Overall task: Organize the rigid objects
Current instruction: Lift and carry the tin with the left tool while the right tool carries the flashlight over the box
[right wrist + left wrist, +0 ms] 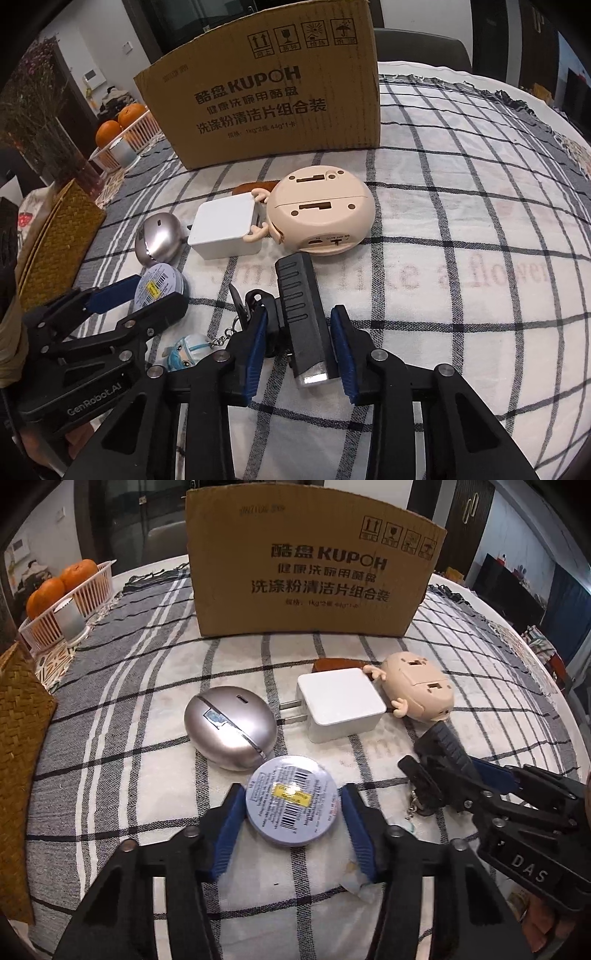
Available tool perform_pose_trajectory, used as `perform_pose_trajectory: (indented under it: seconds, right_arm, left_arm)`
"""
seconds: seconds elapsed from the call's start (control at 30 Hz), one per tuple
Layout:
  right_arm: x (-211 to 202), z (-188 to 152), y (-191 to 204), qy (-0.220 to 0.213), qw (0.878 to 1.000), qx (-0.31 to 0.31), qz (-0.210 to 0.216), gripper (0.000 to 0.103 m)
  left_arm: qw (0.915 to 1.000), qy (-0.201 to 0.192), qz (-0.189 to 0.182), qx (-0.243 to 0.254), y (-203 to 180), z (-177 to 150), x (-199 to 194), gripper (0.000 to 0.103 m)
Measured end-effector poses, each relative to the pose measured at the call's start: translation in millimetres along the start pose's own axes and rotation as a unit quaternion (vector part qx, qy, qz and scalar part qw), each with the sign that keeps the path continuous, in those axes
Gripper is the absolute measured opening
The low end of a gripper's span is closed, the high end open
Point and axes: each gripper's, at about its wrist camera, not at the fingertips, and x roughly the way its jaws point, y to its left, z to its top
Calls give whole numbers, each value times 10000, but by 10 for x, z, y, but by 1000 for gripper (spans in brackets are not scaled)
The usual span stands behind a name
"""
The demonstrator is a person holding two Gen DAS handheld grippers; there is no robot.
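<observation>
My left gripper (291, 794) is open, its blue pads on either side of a round blue tin (291, 805) lying label-up on the checked cloth; small gaps show on both sides. My right gripper (299, 317) is open around a black ribbed flashlight (301, 314) with a keyring clip beside it; the left pad is close to it, the right pad apart. Behind lie a silver oval case (229, 731), a white plug charger (340, 705) and a beige toy device (417, 686) lying bottom-up. A KUPOH cardboard box (310, 568) stands at the back.
A small blue figure keychain (184, 354) lies between the grippers. A white basket with oranges (70, 598) stands at the far left, a woven straw box (18, 731) at the left edge. A brown object (332, 663) lies behind the charger.
</observation>
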Motion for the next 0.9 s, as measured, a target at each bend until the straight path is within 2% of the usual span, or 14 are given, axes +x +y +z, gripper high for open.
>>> perform_pose_trajectory:
  seconds: [0.43, 0.9]
  right_arm:
    - [-112, -22, -12, -189, 9998, 101, 0, 34]
    - [-604, 152, 94, -894, 9959, 95, -91, 34]
  left_arm:
    - [9998, -196, -22, 60, -35, 16, -166, 50]
    - [9969, -780, -6, 11, -45, 213, -662, 50]
